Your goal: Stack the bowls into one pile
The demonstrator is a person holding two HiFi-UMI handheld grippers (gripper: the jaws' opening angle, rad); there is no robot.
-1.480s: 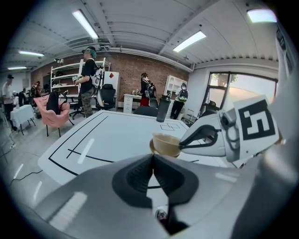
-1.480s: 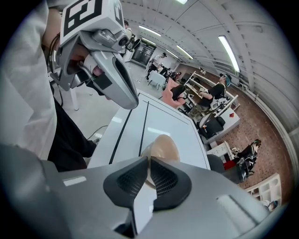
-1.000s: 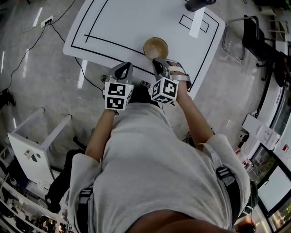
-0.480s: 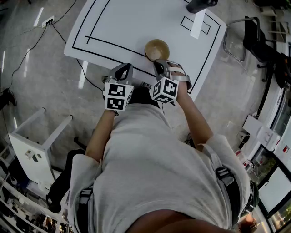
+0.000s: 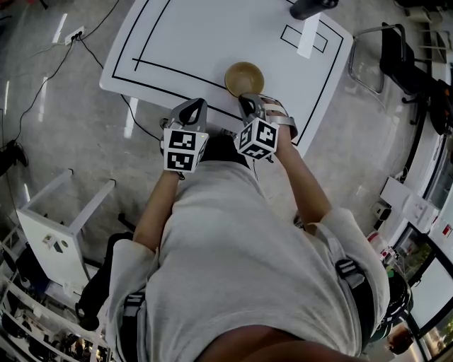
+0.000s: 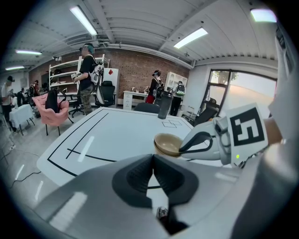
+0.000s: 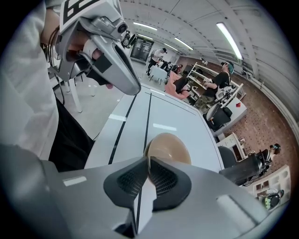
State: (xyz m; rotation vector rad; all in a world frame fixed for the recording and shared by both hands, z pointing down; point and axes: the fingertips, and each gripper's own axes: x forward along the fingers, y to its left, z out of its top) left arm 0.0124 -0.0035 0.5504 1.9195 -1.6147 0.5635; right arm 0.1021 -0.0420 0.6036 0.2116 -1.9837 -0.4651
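A tan bowl point(image 5: 244, 76) stands on the white table point(image 5: 212, 35) near its front edge. In the left gripper view the bowl point(image 6: 167, 144) shows a second edge under its lip, as if nested. My right gripper point(image 5: 244, 97) points down at the bowl's near rim. In the right gripper view its jaws point(image 7: 148, 158) are closed at that rim, with the bowl point(image 7: 168, 145) just beyond them. My left gripper point(image 5: 193, 104) hangs by the table's edge to the left, shut and holding nothing point(image 6: 153, 156).
Black lines point(image 5: 170, 71) are drawn on the table. A dark cylinder point(image 5: 311, 7) stands at its far edge. A chair point(image 5: 368, 60) is at the right, a white stand point(image 5: 49, 233) on the floor at the left. People point(image 6: 88, 70) stand far behind.
The right gripper's marker cube has rolled a little. The bowl and the left gripper have kept their places.
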